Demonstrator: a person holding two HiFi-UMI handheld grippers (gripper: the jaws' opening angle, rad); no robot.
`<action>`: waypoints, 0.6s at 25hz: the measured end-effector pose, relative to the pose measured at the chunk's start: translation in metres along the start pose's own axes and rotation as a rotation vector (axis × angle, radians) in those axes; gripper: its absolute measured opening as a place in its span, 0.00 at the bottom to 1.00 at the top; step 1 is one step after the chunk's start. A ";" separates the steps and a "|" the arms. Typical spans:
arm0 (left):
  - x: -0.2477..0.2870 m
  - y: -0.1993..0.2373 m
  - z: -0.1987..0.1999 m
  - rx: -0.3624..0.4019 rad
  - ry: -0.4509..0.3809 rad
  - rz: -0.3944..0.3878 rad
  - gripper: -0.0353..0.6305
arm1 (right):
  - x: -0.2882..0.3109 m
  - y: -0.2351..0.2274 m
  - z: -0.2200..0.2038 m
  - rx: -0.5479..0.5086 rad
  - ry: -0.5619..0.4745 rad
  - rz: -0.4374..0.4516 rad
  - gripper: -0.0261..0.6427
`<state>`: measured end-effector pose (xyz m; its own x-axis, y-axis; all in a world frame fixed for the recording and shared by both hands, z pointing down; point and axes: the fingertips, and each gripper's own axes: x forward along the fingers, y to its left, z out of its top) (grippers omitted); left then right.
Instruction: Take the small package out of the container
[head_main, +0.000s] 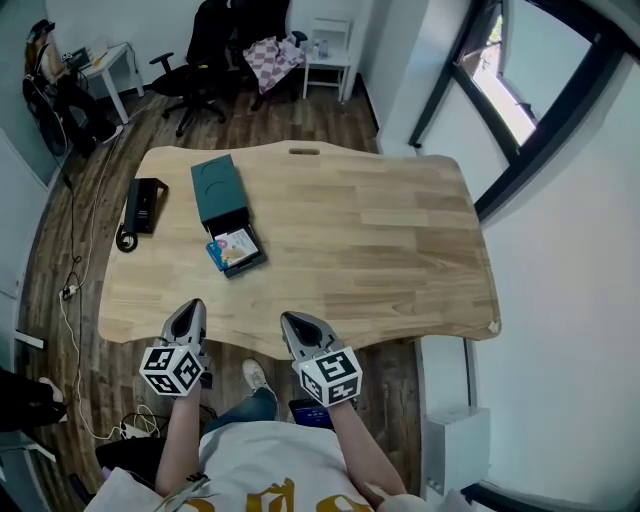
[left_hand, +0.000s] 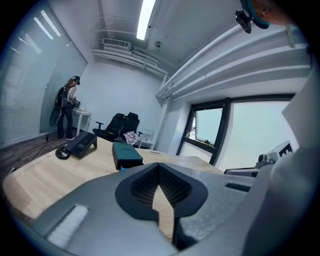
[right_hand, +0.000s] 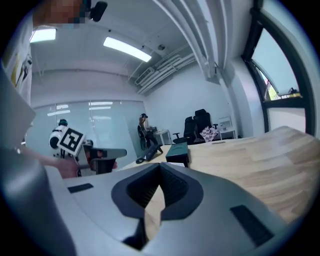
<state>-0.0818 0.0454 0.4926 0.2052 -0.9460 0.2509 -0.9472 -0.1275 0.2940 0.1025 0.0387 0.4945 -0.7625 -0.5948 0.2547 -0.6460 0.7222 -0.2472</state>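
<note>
Nearest the person, both tools hover at the near edge of the tabletop (head_main: 380, 240), neither touching anything. The left hand-held gripper (head_main: 190, 312) has its jaws pressed together with nothing between them, and the right hand-held gripper (head_main: 295, 325) looks the same in its own view: tips meeting, empty.

Farther in, ahead of the left tool, lies the small package (head_main: 236, 246), a colourful flat pack. It rests in a dark tray that sticks out from the near end of the teal container (head_main: 217, 190). It seems to lie flat and exposed from above. A black desk phone (head_main: 146, 205) sits just left of the container, apart from it.

The step in hand looks like the approach; no grasp has begun. The next move calls for one tool to open its jaws, reach across to the tray and come down on the package by an edge. The other tool may need to steady the container so that it does not slide.
</note>
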 end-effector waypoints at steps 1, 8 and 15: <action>0.013 0.005 0.004 -0.001 0.001 -0.015 0.06 | 0.011 -0.006 -0.001 -0.025 0.028 -0.019 0.05; 0.086 0.060 0.033 -0.002 0.015 -0.063 0.06 | 0.090 -0.031 0.020 -0.063 0.075 -0.113 0.05; 0.121 0.105 0.040 -0.037 0.043 -0.093 0.06 | 0.126 -0.047 0.049 -0.085 -0.030 -0.219 0.05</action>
<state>-0.1666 -0.0947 0.5174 0.3030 -0.9167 0.2604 -0.9142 -0.2023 0.3512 0.0351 -0.0868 0.4927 -0.6060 -0.7500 0.2653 -0.7917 0.6010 -0.1095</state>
